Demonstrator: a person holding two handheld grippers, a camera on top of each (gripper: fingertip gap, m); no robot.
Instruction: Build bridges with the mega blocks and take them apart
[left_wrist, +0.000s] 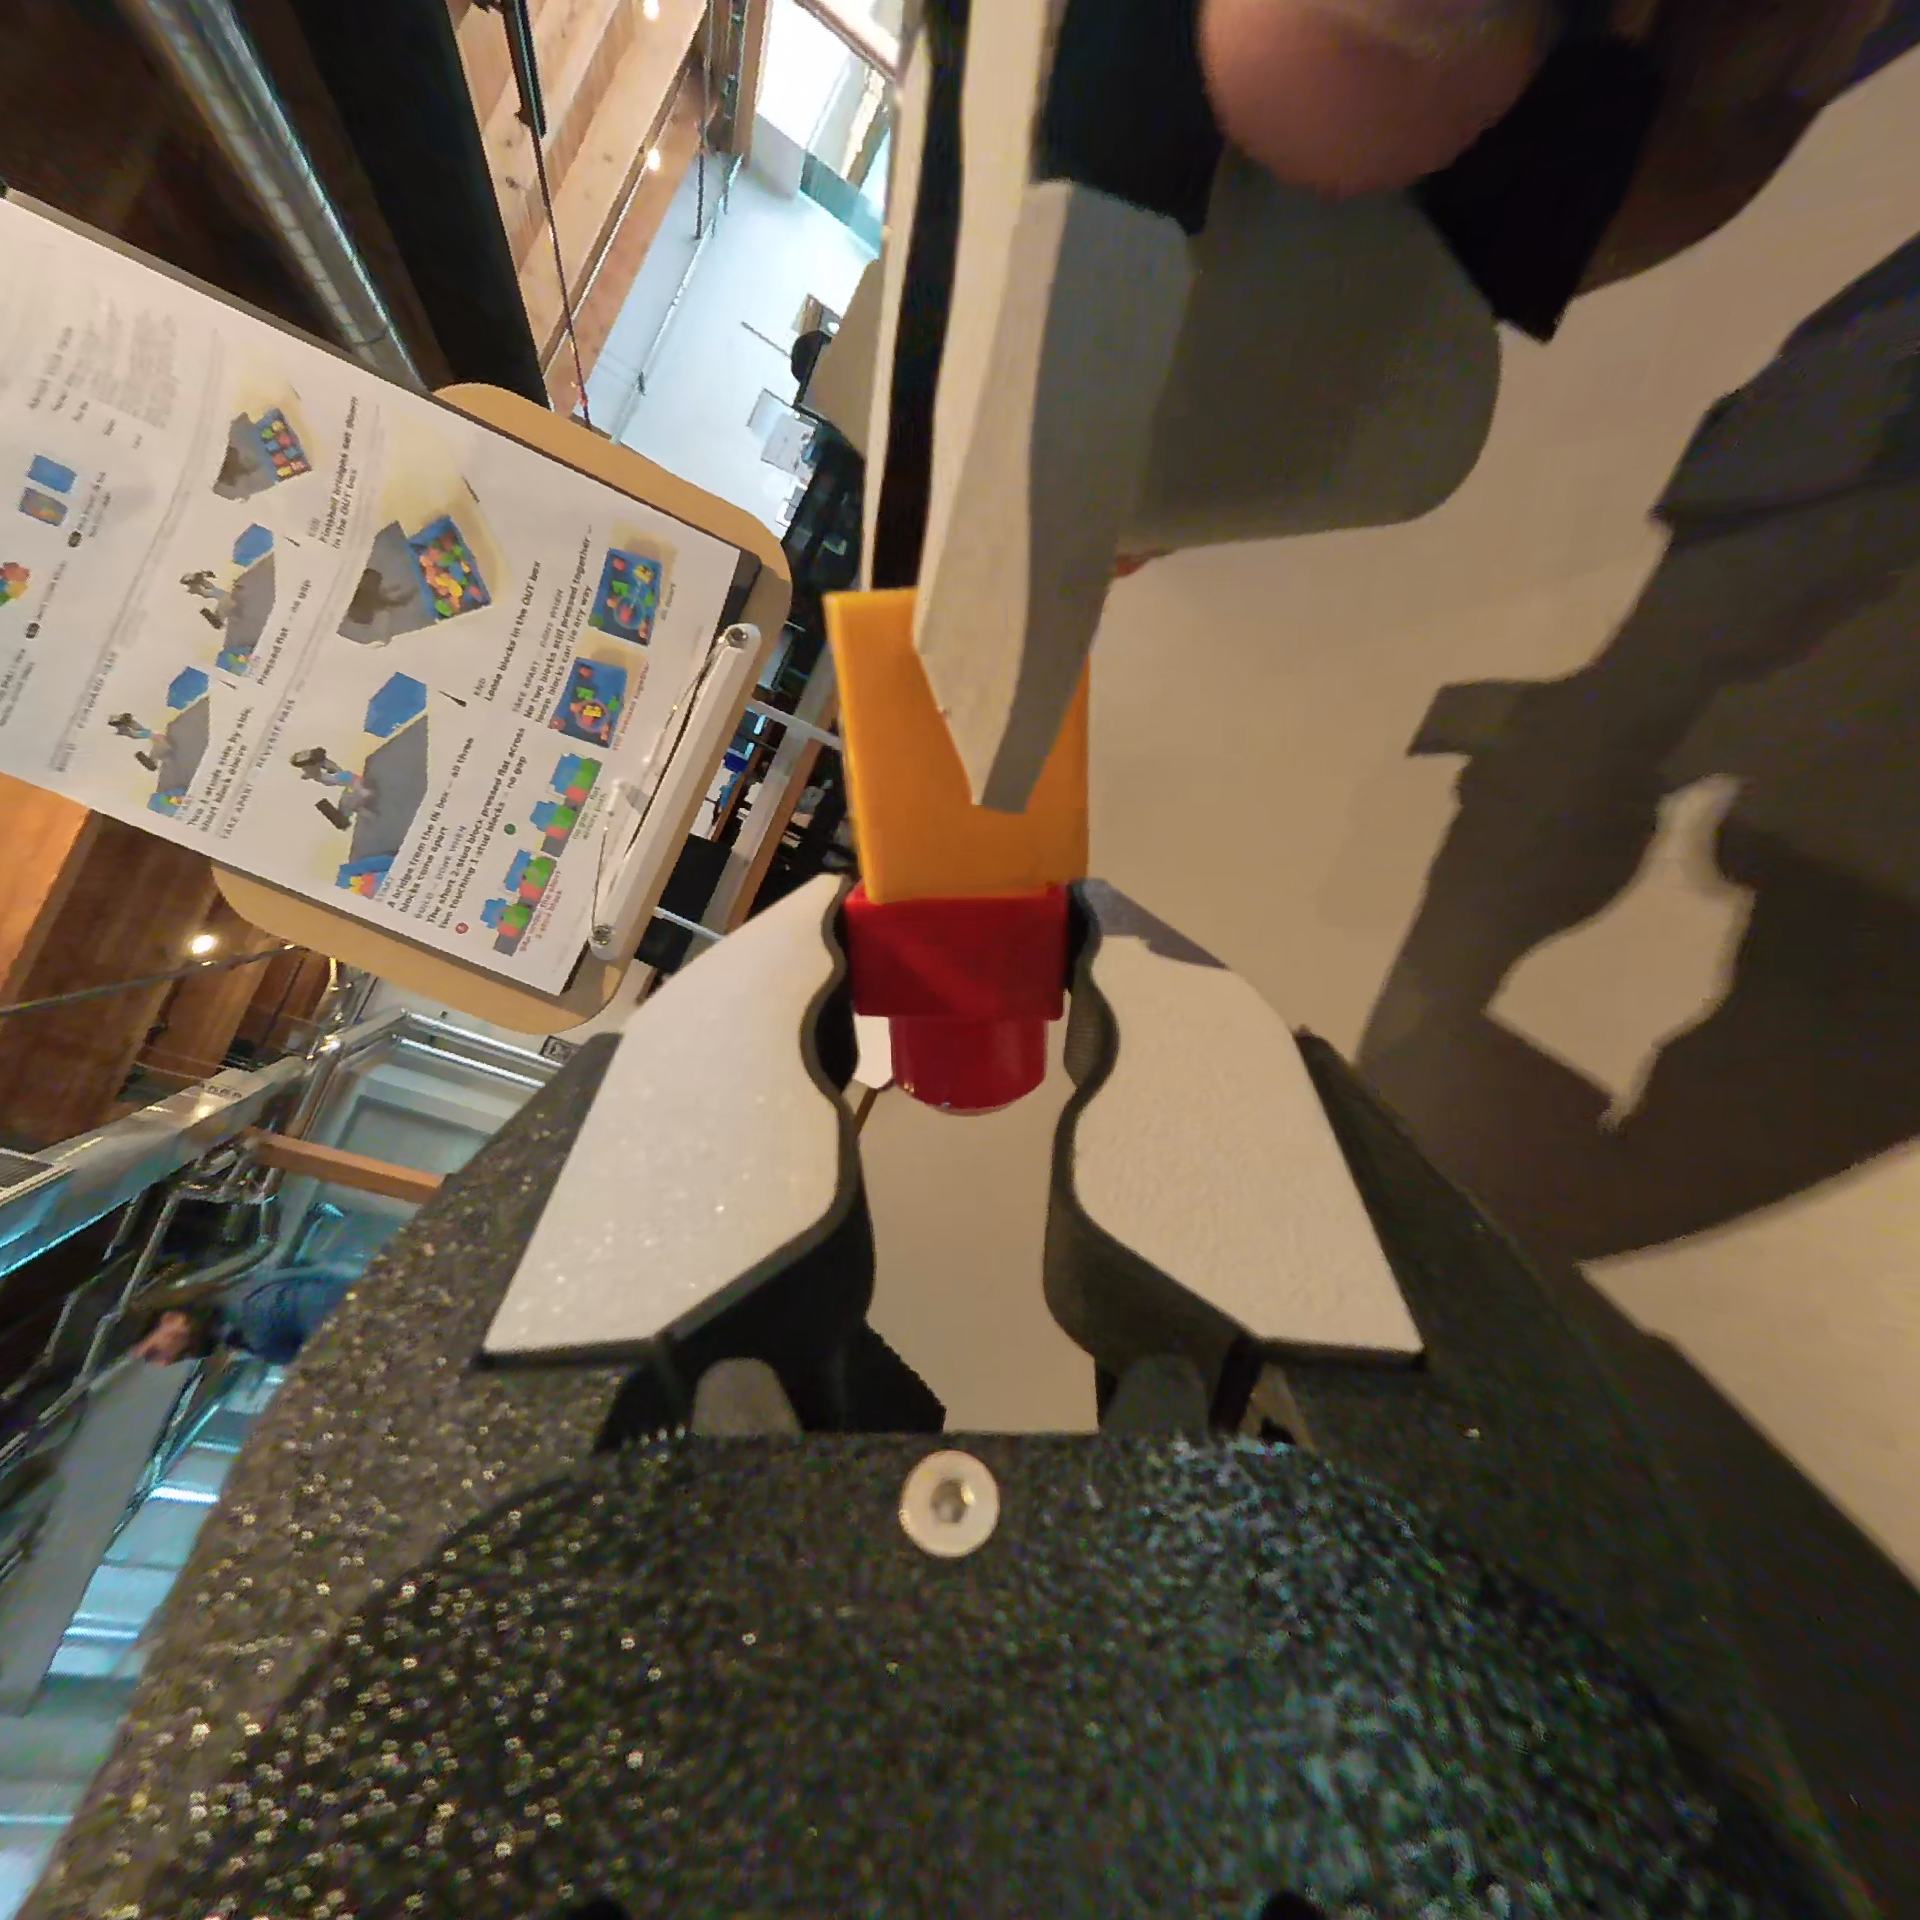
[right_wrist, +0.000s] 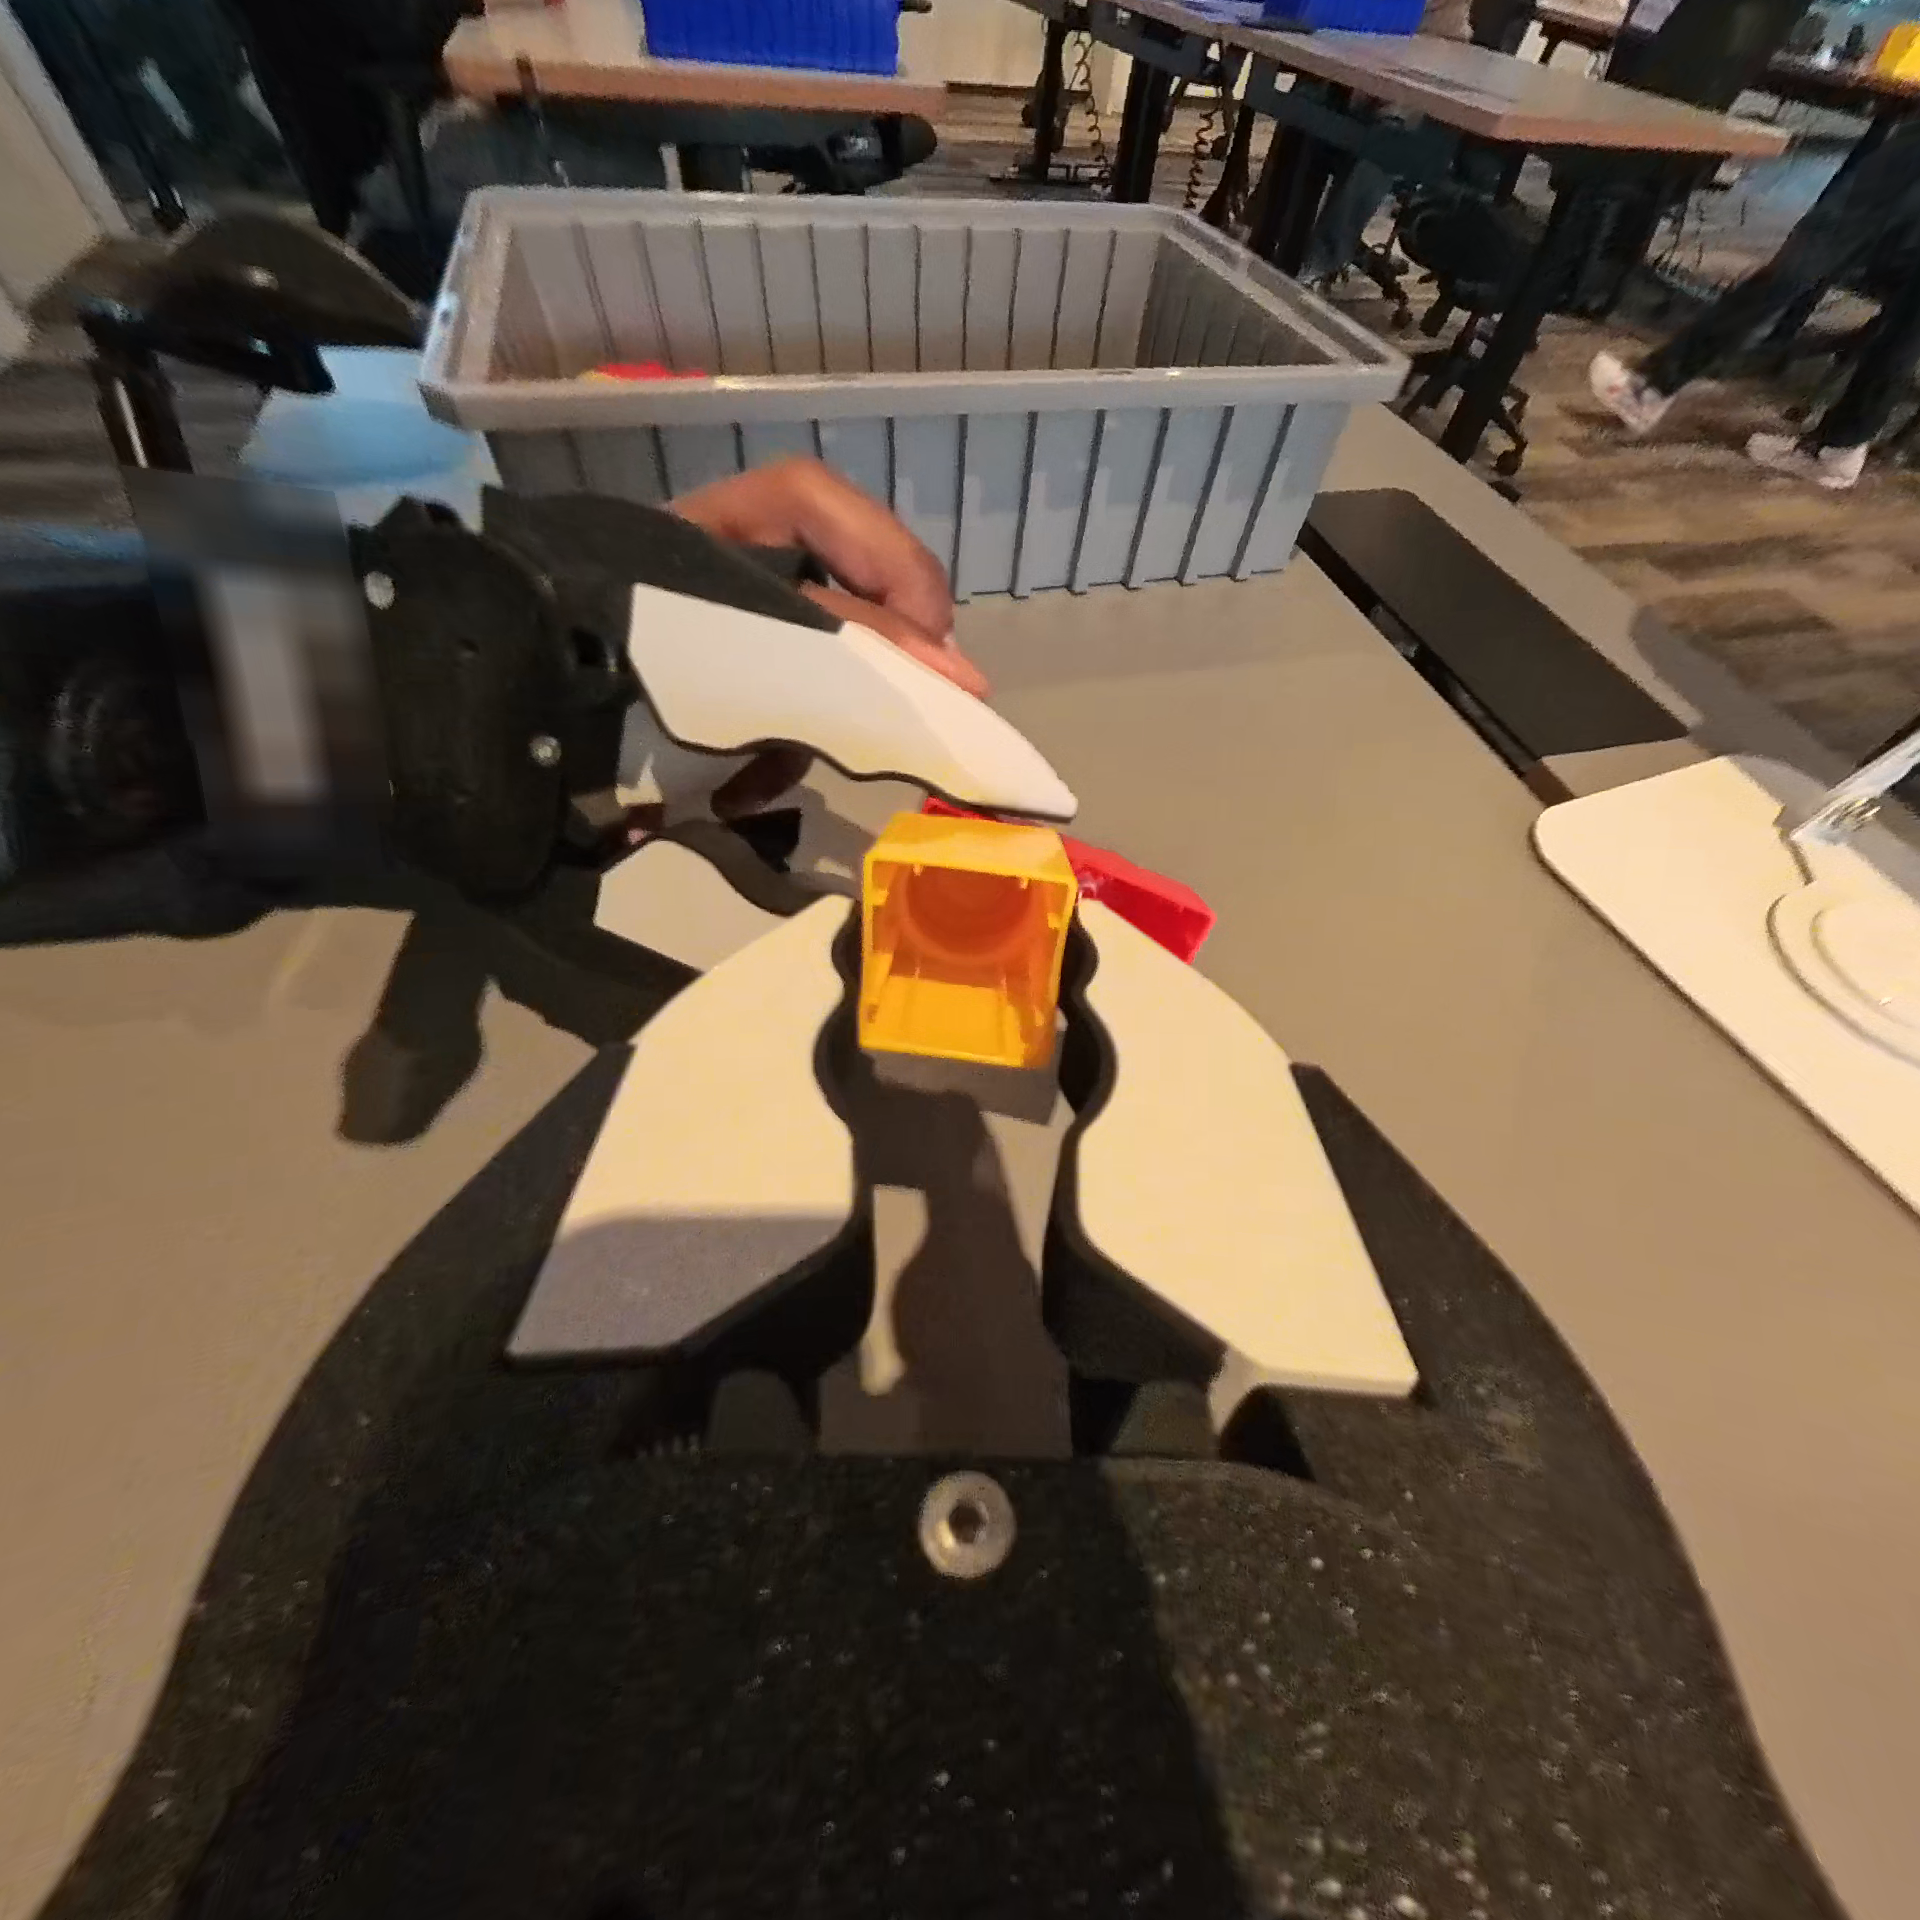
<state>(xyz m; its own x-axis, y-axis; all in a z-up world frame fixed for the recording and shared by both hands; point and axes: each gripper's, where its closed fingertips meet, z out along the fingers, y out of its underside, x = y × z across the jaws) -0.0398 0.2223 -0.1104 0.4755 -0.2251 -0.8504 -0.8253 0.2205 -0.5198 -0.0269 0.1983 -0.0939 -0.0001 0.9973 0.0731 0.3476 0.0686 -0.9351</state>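
Note:
My left gripper (left_wrist: 956, 935) is shut on a red block (left_wrist: 956, 956), its stud facing the camera. A yellow block (left_wrist: 894, 790) is joined to the red block's far side. One of the right gripper's fingers (left_wrist: 1023, 644) reaches down onto the yellow block. In the right wrist view my right gripper (right_wrist: 966, 935) is shut on the yellow block (right_wrist: 966, 935), hollow underside toward the camera, a little above the table. The red block (right_wrist: 1143, 894) pokes out behind it. One of the left gripper's fingers (right_wrist: 862, 707) comes in from the left.
A grey ribbed bin (right_wrist: 935, 395) stands at the back of the grey table (right_wrist: 1351, 779), with a red block (right_wrist: 634, 371) inside. A white board (right_wrist: 1683, 935) lies at the right and a black pad (right_wrist: 1486, 634) behind it. An instruction sheet on a clipboard (left_wrist: 364, 665) stands nearby. The grippers are tip to tip, or close to it.

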